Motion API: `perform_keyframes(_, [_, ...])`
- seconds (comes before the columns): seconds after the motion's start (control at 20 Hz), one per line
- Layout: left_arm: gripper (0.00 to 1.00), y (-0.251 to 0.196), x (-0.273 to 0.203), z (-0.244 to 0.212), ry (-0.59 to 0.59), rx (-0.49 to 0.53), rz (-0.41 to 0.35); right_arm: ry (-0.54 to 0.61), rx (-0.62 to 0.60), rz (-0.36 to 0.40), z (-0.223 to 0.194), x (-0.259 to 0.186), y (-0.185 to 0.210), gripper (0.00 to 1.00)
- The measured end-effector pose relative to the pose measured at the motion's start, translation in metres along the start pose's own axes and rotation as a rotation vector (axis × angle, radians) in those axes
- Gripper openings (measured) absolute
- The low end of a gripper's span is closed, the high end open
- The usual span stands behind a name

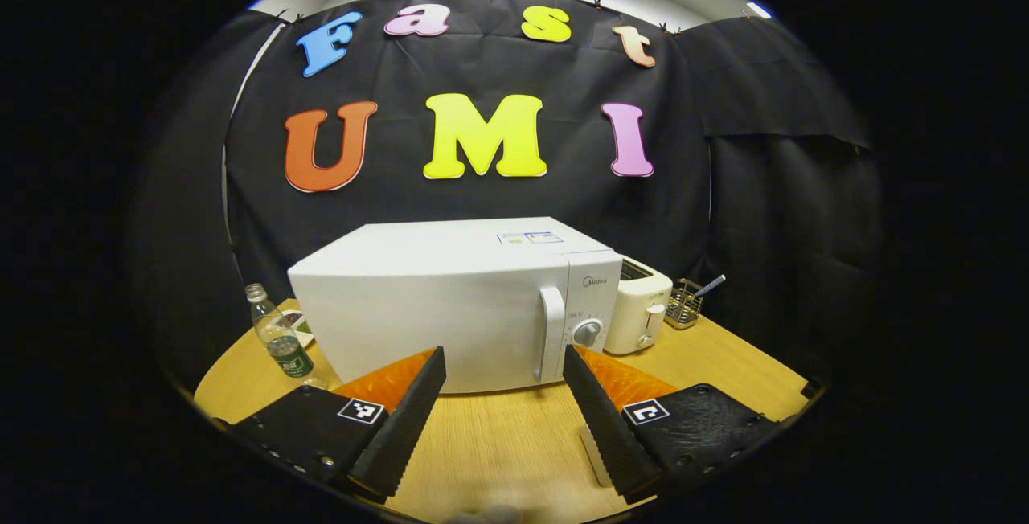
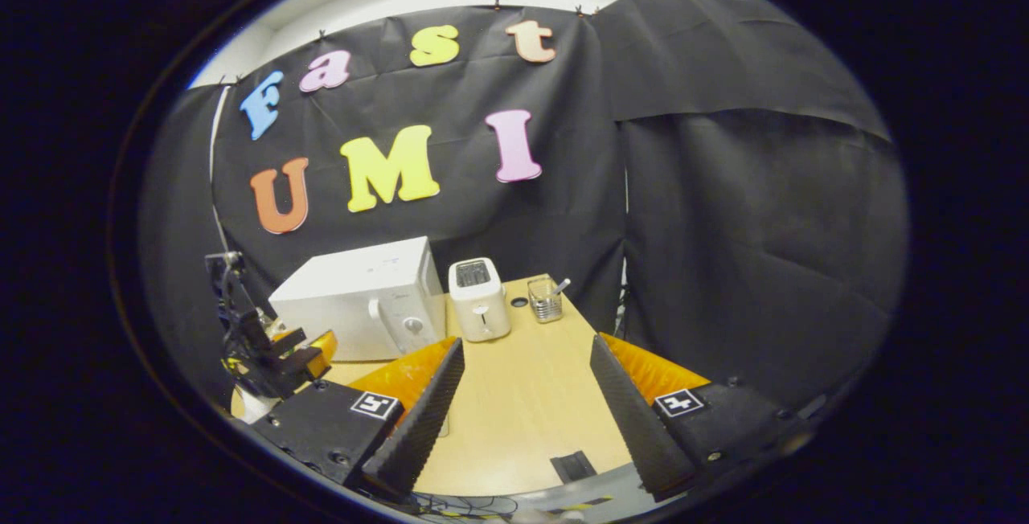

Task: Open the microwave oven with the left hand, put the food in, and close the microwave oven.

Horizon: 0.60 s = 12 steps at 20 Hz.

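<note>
My left gripper [image 1: 502, 371] hovers low over the wooden table [image 1: 498, 444] with its jaws spread wide and nothing between them, aimed straight at the front of the white microwave oven [image 1: 450, 307]. The oven stands near the back of the table with its door shut, and its vertical handle [image 1: 551, 331] sits at the door's right edge, just left of the control dial [image 1: 587, 333]. I judge I am lined up this way so the open jaws can close around that handle for the pull. My right gripper [image 2: 526, 383] is also wide open and empty, held farther back and to the right, over bare tabletop (well clear of the door's swing, I judge). A white toaster [image 1: 639, 307] stands just right of the oven, with a small wire holder [image 1: 683, 303] beyond it. A clear plastic bottle [image 1: 277, 335] stands at the oven's left, beside a small dish [image 1: 296, 323] that I take to hold the food, though I cannot make out its contents.
</note>
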State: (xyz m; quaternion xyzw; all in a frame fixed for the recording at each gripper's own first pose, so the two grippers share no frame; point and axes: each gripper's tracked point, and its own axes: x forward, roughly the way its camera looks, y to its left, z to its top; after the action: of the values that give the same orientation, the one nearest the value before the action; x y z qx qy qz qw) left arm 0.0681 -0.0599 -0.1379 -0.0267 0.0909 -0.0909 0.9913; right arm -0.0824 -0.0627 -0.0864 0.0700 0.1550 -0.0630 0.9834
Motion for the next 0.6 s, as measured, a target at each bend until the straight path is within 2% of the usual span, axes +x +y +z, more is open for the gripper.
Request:
perform_keyframes(0.35, [0.92,-0.015,-0.116,0.092,-0.120,0.039,0.122,-0.078,-0.100,0.206,0.024,0.006,0.004,1.00])
perform_keyframes(0.6, [0.92,-0.033,-0.180,0.149,-0.220,0.039,0.183,-0.133,-0.116,0.309,0.055,0.003,0.019,1.00])
